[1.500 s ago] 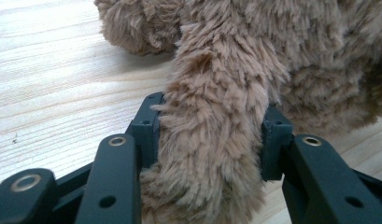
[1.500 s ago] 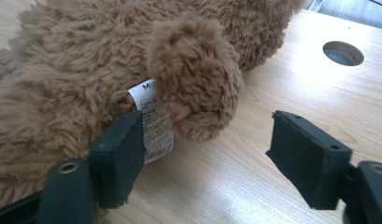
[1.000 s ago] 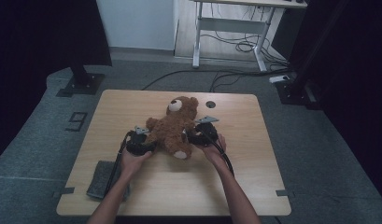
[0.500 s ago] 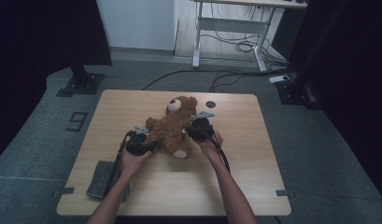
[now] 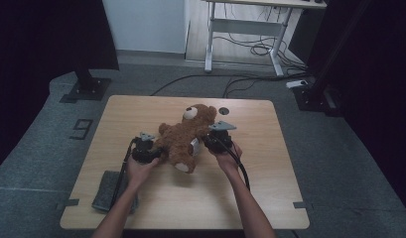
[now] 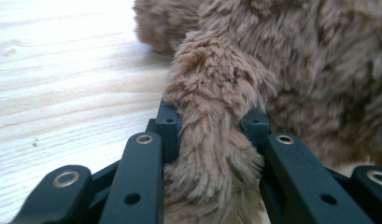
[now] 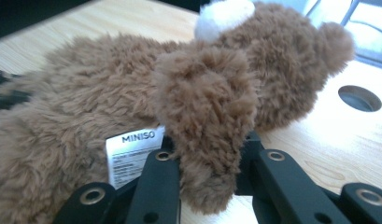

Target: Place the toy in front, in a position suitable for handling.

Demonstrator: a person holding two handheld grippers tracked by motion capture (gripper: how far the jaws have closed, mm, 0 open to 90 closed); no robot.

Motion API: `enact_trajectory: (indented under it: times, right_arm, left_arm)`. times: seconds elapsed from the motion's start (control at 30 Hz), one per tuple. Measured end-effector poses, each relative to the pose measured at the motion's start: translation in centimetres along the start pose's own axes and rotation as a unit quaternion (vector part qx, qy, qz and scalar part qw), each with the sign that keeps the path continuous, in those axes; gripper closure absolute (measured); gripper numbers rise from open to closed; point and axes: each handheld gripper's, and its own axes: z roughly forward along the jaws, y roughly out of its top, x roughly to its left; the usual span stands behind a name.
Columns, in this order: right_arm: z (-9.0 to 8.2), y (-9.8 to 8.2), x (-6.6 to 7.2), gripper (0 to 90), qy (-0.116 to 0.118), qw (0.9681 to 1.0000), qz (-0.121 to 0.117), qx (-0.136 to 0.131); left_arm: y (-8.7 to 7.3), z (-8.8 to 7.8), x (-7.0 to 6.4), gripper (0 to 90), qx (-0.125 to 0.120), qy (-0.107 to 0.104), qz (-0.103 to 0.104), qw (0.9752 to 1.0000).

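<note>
- My left gripper (image 6: 209, 128) is pinching one furry limb of the teddy bear (image 5: 186, 134), its jaws having just been closing, with the plush squeezed between the pads
- My right gripper (image 7: 207, 154) is clamping another limb, jaws having just been closing too, fur bulging out over both tips, right beside the white label (image 7: 132, 154) sewn on the bear's flank
- I am judging both grips as deep enough, since the limbs are sitting well back between the jaws rather than at the very tips
- The bear is lying across the middle of the table (image 5: 141, 208), its head pointing toward the far edge near the round hole (image 5: 224, 111) in the top, its feet toward the near edge
- To lift well, I am planning to raise both hands together and level, so neither limb is taking all the weight and slipping out
- I am keeping the pull gentle, as soft stuffing is likely to compress and creep under a sideways tug
- I am also steering clear of the dark cloth (image 5: 107, 191) lying at the near left corner, well apart from the bear
</note>
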Motion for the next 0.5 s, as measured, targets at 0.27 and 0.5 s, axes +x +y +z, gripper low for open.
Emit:
enact_trajectory:
  times: [0.27,0.5]
  right_arm:
    - [-1.7,-0.9,0.4,77.8,0.014,0.9989,0.017,-0.041]
    - [-3.4,-0.7,1.3,77.7,0.013,0.9987,-0.007,-0.049]
  left_arm:
    - [1.5,-1.0,0.2,69.1,-0.021,-0.008,-0.010,0.9997]
    - [2.9,-1.8,-0.1,68.9,-0.031,-0.007,0.003,0.9995]
